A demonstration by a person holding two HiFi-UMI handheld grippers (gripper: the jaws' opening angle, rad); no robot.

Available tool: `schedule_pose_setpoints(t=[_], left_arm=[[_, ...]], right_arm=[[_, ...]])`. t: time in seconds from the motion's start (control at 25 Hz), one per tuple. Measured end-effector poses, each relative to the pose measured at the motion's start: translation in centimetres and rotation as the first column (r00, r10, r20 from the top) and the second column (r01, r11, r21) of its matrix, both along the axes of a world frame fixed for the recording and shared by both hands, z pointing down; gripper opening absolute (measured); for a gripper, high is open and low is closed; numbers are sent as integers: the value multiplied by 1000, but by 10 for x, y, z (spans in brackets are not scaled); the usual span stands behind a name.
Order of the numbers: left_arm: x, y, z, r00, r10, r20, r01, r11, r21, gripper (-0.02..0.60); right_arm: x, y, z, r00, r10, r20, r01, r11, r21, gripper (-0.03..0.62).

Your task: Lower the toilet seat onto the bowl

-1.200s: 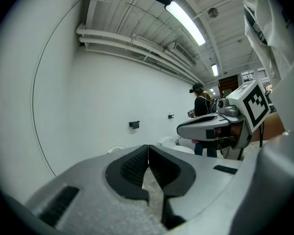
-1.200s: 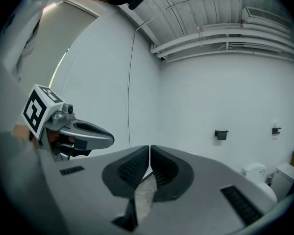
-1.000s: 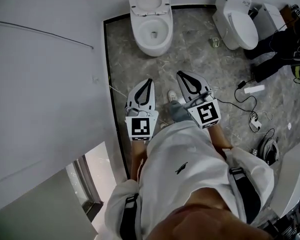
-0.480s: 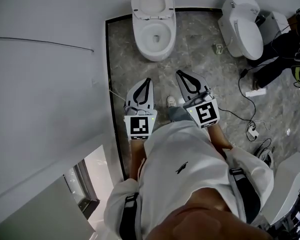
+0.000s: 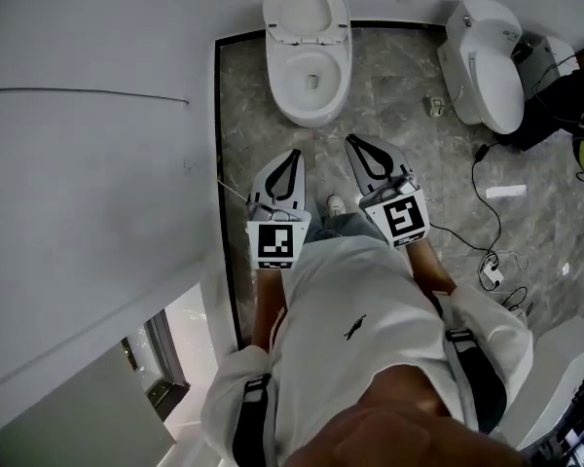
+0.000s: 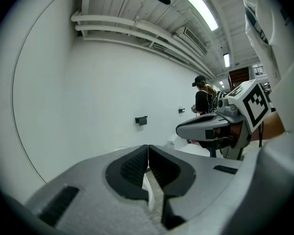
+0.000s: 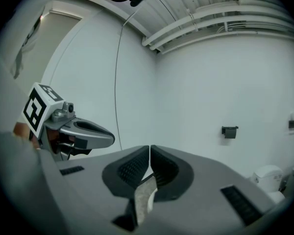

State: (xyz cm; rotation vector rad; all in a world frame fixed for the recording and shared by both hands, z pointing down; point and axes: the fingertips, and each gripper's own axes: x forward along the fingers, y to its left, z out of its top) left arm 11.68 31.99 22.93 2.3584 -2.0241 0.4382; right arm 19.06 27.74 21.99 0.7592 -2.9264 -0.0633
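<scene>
Head view: the toilet (image 5: 310,61) stands at the far edge of the floor (image 5: 399,95), close to its far left corner by the wall (image 5: 97,163). Its seat (image 5: 307,8) is still raised, standing up behind the open bowl (image 5: 312,74). The left gripper (image 5: 293,155) and right gripper (image 5: 354,142) are held side by side over the floor, pointing toward the toilet but well apart from it. A second toilet (image 5: 489,61) stands at the far right edge, with cables (image 5: 487,232) on the floor near it.

Left gripper view: the left gripper (image 6: 148,153) has its jaws pressed together with nothing between them. The right gripper (image 6: 218,125) shows beside it, and a person (image 6: 202,96) stands far off by the wall. The seat cannot be made out here.

Right gripper view: the right gripper (image 7: 150,155) also has its jaws together on nothing, and the left gripper (image 7: 76,131) is beside it. Ahead is bare wall with a small bracket (image 7: 229,130).

Judged from this, nothing of the task is done. The approach to the toilet, the contact with the seat and the lowering onto the bowl all remain.
</scene>
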Motion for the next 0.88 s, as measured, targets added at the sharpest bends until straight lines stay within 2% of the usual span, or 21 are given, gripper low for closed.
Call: schedule_pose_setpoints(t=[0.44, 0.88], left_arm=[[-23, -51, -1, 1000, 3, 20, -4, 1000, 28, 29], [-60, -107, 7, 1000, 18, 14, -19, 999, 41, 29]], right_arm=[[-11, -48, 9, 999, 39, -2, -39, 999, 6, 31], [-47, -102, 14, 999, 48, -22, -47, 999, 23, 31]])
